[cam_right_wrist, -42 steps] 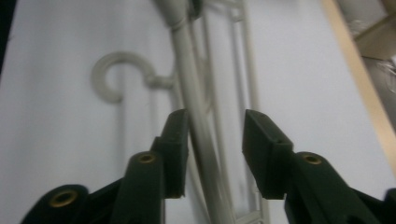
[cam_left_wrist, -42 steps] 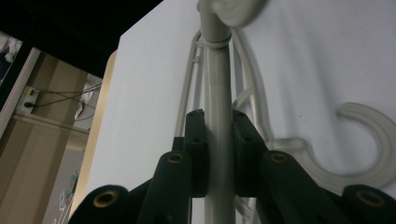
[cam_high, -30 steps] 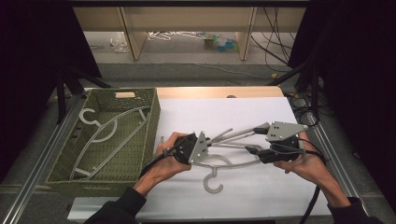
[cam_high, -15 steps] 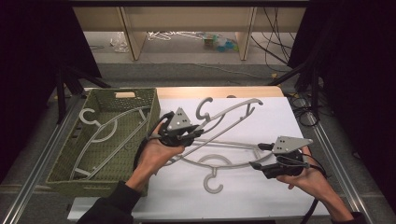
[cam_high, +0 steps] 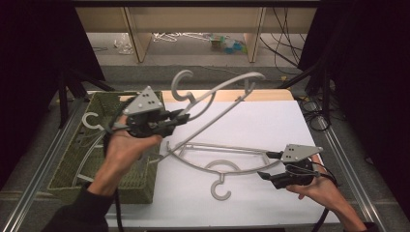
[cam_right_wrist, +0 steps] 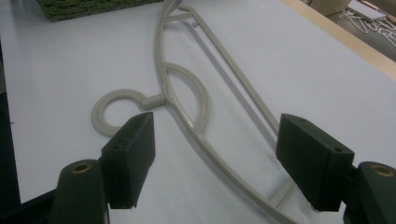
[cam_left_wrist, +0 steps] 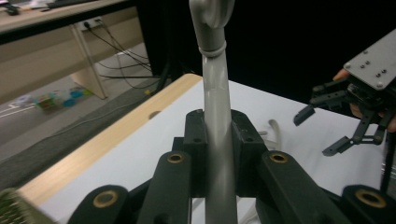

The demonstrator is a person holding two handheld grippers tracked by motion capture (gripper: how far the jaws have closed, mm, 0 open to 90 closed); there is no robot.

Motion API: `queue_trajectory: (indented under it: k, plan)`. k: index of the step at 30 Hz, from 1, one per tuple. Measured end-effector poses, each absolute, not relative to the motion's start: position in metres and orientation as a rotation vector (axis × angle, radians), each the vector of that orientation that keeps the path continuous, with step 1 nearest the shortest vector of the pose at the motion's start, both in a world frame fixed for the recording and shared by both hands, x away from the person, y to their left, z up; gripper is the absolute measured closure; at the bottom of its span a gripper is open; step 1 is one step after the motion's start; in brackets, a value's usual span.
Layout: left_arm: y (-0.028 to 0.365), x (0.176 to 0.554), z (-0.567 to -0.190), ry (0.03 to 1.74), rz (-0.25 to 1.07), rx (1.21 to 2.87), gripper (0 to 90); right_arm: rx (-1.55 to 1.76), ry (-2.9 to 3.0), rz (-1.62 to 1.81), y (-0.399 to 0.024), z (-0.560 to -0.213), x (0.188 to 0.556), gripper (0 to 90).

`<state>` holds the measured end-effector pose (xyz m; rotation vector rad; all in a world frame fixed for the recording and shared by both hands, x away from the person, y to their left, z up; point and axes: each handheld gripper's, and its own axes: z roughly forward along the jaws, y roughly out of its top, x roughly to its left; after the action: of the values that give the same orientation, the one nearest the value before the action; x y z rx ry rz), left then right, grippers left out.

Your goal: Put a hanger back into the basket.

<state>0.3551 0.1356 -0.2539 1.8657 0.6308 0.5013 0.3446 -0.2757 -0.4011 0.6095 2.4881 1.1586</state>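
Note:
My left gripper [cam_high: 181, 117] is shut on a grey plastic hanger [cam_high: 227, 89] and holds it tilted in the air above the table's left half, hook up. In the left gripper view the hanger's bar [cam_left_wrist: 215, 140] is pinched between the pads. A second grey hanger [cam_high: 217, 152] lies flat on the white table [cam_high: 275, 121], its hook [cam_high: 220, 189] toward me. My right gripper [cam_high: 267, 166] stands open by that hanger's right end and has just been opening. In the right gripper view the lying hanger [cam_right_wrist: 187, 116] runs between the pads [cam_right_wrist: 133, 144], untouched.
A green woven basket [cam_high: 138, 186] stands at the table's left with more grey hangers [cam_high: 91, 121] in it. The table's wooden far edge [cam_high: 227, 95] borders a drop to the floor. Metal rails [cam_high: 43, 169] run along both sides. My right gripper [cam_left_wrist: 314, 135] appears far off in the left gripper view.
The left gripper has risen and swung left toward the basket, carrying one hanger up off the other. The right gripper has sunk slightly toward the table with its jaws wider.

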Motion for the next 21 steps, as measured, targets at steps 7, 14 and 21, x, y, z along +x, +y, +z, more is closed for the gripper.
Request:
queue_trajectory:
  k: [7,14,21]
  plan:
    - [0.182,0.358,-0.241,0.709,0.597,1.853,79.1,0.610,2.487,1.167,-0.275,-0.403,0.345,29.0]
    - [0.218,0.369,-0.251,0.789,0.643,1.856,79.2,0.617,2.494,1.161,-0.275,-0.405,0.345,28.6]
    - [0.269,0.383,-0.278,0.884,0.710,1.873,79.2,0.614,2.515,1.146,-0.275,-0.407,0.346,28.2]
